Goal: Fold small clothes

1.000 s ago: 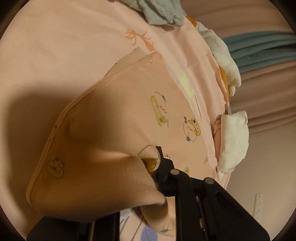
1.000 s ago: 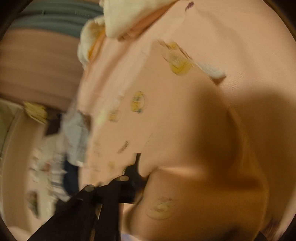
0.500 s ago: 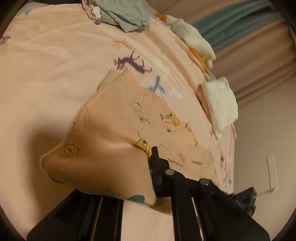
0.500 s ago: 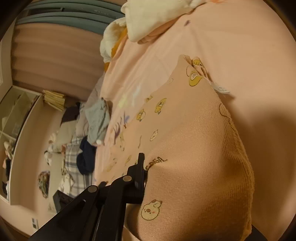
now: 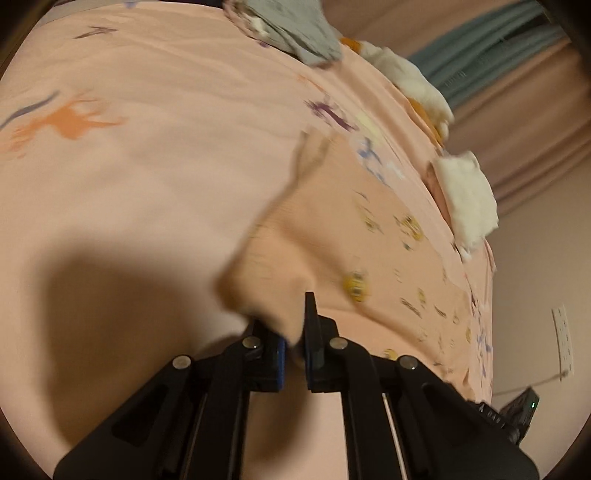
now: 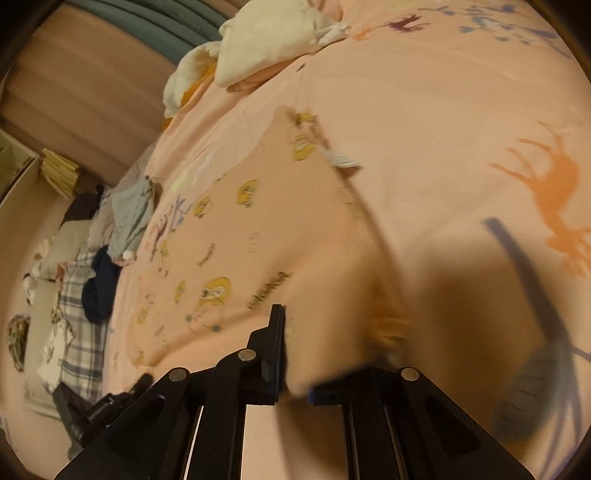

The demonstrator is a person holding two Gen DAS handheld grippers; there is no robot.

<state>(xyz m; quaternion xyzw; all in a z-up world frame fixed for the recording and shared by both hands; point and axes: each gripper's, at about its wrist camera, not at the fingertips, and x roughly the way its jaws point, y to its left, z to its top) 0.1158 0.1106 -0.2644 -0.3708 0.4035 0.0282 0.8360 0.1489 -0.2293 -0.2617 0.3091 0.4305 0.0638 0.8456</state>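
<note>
**Lettering seen, none of it legible**

A short dark printed word stood on the peach garment (image 6: 269, 290), just above the gripper near lower centre of the right wrist view, but motion blur left it unreadable. Faint pale lettering marked the teal curtain (image 5: 455, 78) at upper right of the left wrist view, too small to read.

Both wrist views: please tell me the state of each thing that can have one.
Left gripper: shut on the peach garment.
Right gripper: shut on the same garment.
Peach garment: partly lifted, rest lying on the bedsheet.
Grey garment: crumpled, unfolded.
White cloth: folded.
</note>
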